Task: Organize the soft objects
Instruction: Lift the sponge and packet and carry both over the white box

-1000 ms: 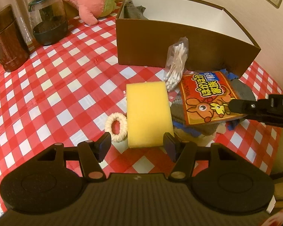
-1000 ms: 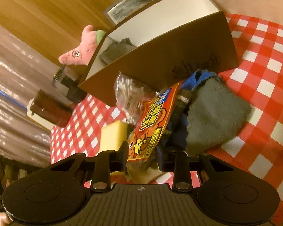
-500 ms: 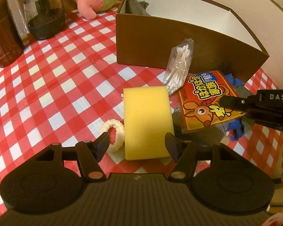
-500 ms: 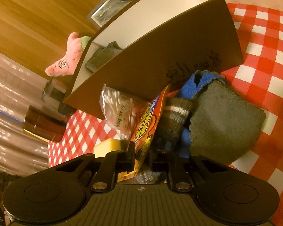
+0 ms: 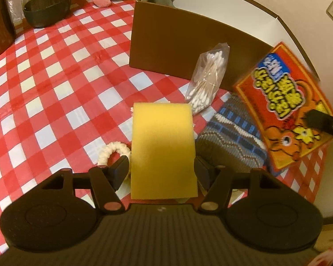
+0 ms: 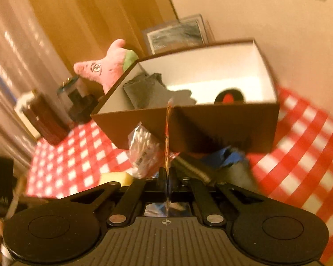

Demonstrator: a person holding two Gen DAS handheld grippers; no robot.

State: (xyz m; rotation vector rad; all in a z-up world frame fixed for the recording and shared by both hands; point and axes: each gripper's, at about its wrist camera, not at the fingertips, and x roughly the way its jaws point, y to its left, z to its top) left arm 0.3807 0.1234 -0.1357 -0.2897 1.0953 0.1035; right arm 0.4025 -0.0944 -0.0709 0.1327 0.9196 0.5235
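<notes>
My right gripper (image 6: pixel 166 175) is clamped flat on the orange packet (image 5: pixel 286 108), which hangs clear of the table in front of the brown box (image 5: pixel 188 44). In the right wrist view I see the packet edge-on, a thin line rising to the box's near rim. My left gripper (image 5: pixel 162 168) stands wide around the near end of the yellow sponge (image 5: pixel 163 153), pads beside its flanks, not visibly pressing.

Step in hand, as I judge it: carry the packet over the near wall, release inside. The grip sits at one corner (the sheet will likely flop), so I would lift until its lower edge clears the rim, then go forward.

Room: the box's right half looks bare white; grey cloth (image 6: pixel 144 90) fills its left. The cotton swab bag (image 5: pixel 207 77) leans just left of the packet's path. The knit sock (image 5: pixel 230 137) lies right of the sponge, the white scrunchie (image 5: pixel 113 153) touching its left.
</notes>
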